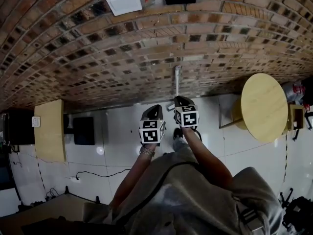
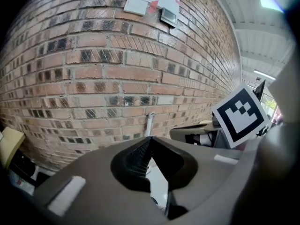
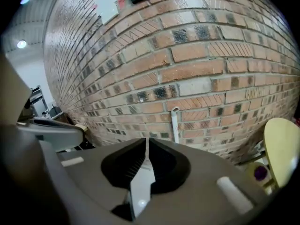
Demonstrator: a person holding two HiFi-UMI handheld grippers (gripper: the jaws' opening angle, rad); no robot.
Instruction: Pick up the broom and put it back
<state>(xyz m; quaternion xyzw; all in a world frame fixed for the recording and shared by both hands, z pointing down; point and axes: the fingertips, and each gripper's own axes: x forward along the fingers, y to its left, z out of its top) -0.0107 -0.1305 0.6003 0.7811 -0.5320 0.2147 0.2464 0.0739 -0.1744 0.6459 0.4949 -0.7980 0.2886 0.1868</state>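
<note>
The broom's pale handle (image 1: 177, 82) leans upright against the brick wall (image 1: 146, 48), just ahead of both grippers. The left gripper view shows the handle (image 2: 150, 122) rising above the jaw tips, and in the right gripper view the handle (image 3: 175, 124) stands a little right of them. My left gripper (image 1: 158, 106) is shut with nothing between its jaws, short of the wall. My right gripper (image 1: 179, 100) is also shut and empty, its tips close to the handle's lower part; touching or apart I cannot tell. The broom's head is hidden.
A round wooden table (image 1: 264, 106) stands at the right by the wall. A wooden panel (image 1: 50, 130) and a black box (image 1: 83, 130) are at the left. A cable (image 1: 93, 173) lies on the white tiled floor (image 1: 117, 126).
</note>
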